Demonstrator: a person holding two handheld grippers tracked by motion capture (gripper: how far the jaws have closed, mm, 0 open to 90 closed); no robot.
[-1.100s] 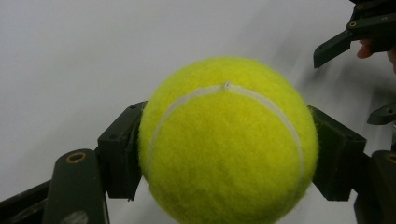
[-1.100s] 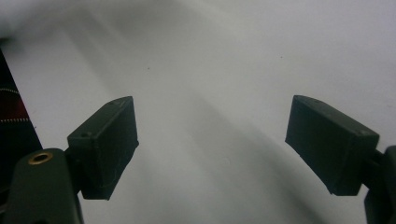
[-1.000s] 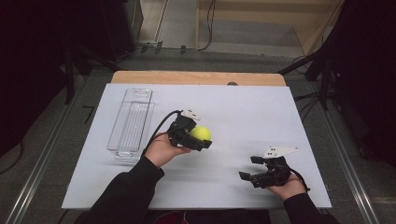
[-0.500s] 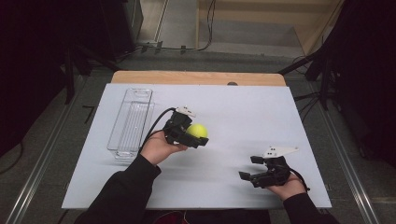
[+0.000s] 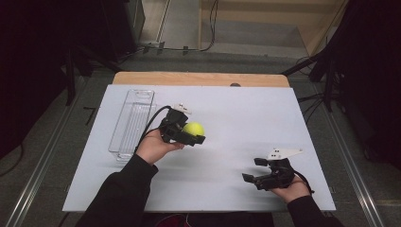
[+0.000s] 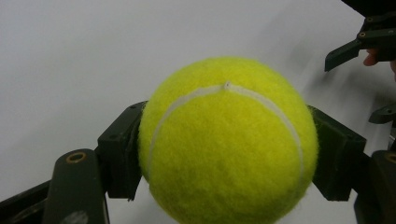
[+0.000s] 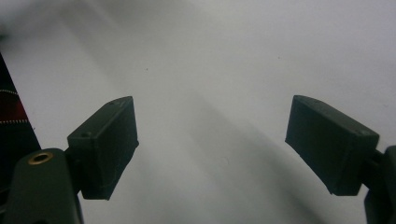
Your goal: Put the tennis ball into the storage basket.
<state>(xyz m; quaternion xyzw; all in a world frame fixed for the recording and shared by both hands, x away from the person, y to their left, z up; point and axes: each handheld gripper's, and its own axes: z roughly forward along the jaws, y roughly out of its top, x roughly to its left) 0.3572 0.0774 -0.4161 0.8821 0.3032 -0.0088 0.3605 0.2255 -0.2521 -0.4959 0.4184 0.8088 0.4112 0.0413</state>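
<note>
A yellow-green tennis ball [image 5: 194, 128] [image 6: 227, 142] sits between the jaws of my left gripper [image 5: 195, 132] [image 6: 227, 154], which is shut on it just above the white table [image 5: 236, 109], left of centre. Both black pads press the ball's sides in the left gripper view. My right gripper [image 5: 255, 171] [image 7: 212, 144] rests low near the table's front right, open, with nothing between its jaws. The right gripper's jaws also show at the far right of the left gripper view.
A clear plastic tray [image 5: 133, 123], long and narrow, lies on the table's left side, just left of my left hand. A wooden strip [image 5: 198, 78] runs along the table's far edge. Metal rails and dark floor flank the table.
My left gripper has carried the tennis ball a little to the left and away from me, towards the clear tray. The right gripper has stayed put.
</note>
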